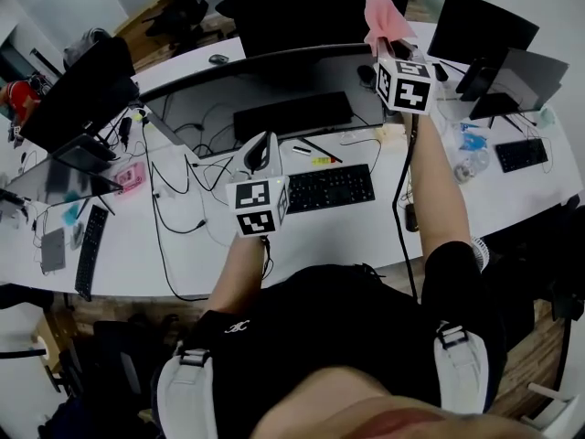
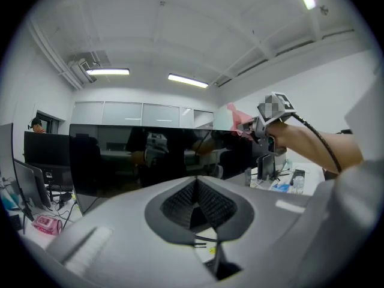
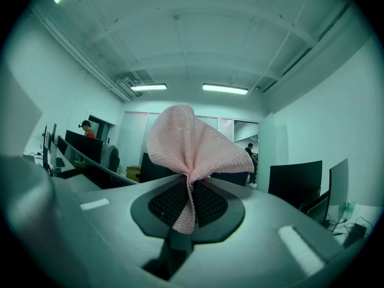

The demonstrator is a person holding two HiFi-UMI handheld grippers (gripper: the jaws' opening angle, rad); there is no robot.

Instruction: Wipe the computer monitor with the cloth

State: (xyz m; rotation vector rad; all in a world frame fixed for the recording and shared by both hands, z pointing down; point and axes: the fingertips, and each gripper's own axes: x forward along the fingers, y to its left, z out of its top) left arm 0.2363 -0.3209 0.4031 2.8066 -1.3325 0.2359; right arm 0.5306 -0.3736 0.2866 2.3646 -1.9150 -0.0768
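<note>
A wide curved black monitor (image 1: 274,67) stands on the white desk (image 1: 183,254), seen from above in the head view. Its dark screen (image 2: 150,158) fills the middle of the left gripper view, with reflections on it. My right gripper (image 1: 381,46) is raised above the monitor's right end, shut on a pink mesh cloth (image 1: 386,15). In the right gripper view the cloth (image 3: 195,146) fans out above the closed jaws of that gripper (image 3: 191,192). My left gripper (image 1: 260,149) hangs in front of the screen's lower middle. It is the left gripper (image 2: 196,201) with jaws shut and nothing between them.
A black keyboard (image 1: 331,188) lies under the monitor, with loose cables (image 1: 187,190) to its left. More monitors (image 1: 78,94) and a second keyboard (image 1: 90,245) stand at the left. Dark screens (image 1: 494,44) and a plastic bottle (image 1: 471,158) are at the right.
</note>
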